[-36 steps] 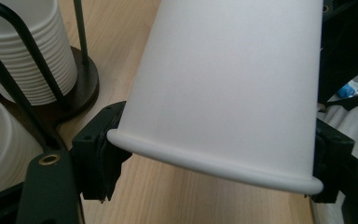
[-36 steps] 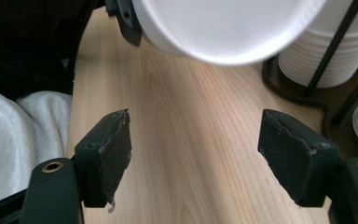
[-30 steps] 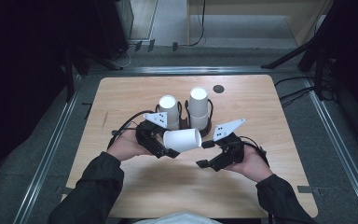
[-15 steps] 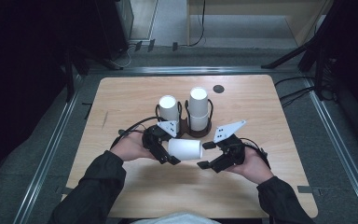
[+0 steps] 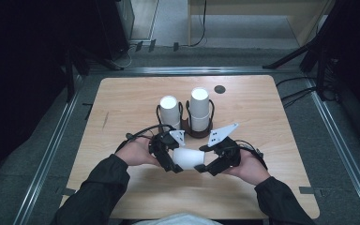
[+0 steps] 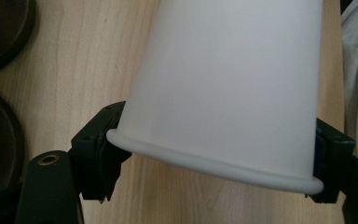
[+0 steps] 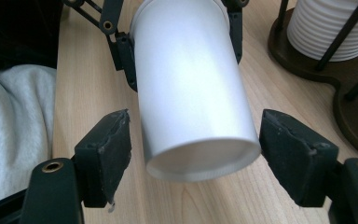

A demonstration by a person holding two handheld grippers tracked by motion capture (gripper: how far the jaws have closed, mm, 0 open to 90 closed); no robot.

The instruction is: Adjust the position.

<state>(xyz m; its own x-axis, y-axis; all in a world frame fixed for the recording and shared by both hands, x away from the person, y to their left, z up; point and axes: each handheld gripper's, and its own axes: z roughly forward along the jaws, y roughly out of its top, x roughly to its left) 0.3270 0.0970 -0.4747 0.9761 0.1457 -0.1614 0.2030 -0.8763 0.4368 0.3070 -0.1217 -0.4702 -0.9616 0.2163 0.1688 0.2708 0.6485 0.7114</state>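
Left hand-held gripper (image 5: 172,157), cup (image 5: 188,158) sideways

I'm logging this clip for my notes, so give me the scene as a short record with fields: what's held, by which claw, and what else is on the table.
held item: white paper cup, lying on its side above the table
left claw: closed on the cup near its rolled rim
right claw: open, pads either side of the cup's base end, small gaps visible
cup holder: dark stand with two stacks of white cups
surface: light wooden table
other: small dark disc near the far edge
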